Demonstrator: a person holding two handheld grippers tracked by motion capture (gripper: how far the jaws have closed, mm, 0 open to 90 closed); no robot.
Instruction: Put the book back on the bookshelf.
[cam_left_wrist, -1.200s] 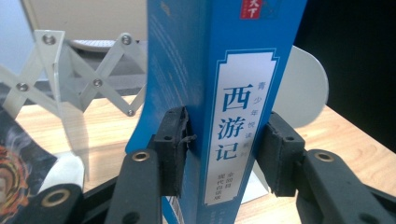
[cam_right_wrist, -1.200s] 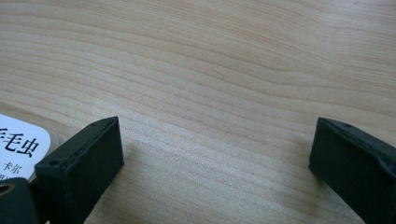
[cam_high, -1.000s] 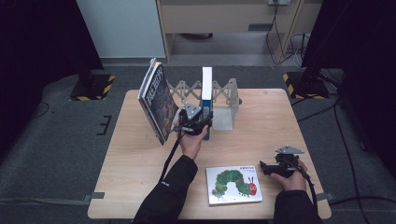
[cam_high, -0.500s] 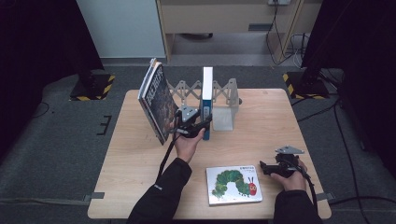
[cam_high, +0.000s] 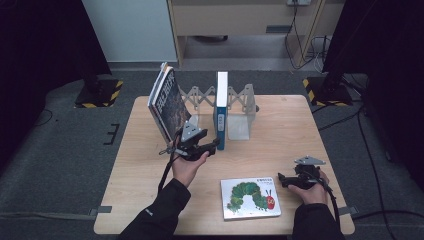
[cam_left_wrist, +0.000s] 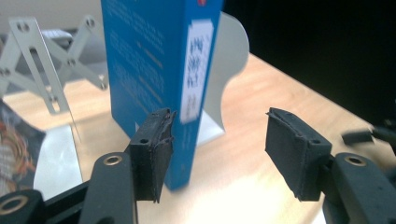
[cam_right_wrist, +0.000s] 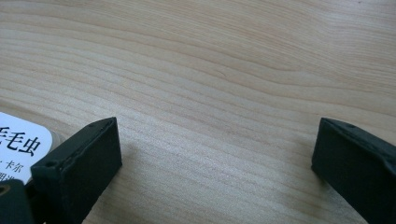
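Left gripper view: left hand-held gripper agape, just opening, beside glossy blue book.

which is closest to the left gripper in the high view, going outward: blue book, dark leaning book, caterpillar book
From the left gripper:
1. blue book, upright in the rack, just beyond its jaw tips.
2. dark leaning book, tilted at the rack's left end, behind the hand.
3. caterpillar book, flat on the table near the front edge, toward the right gripper.

Blue book upright on edge between grey bookend plates
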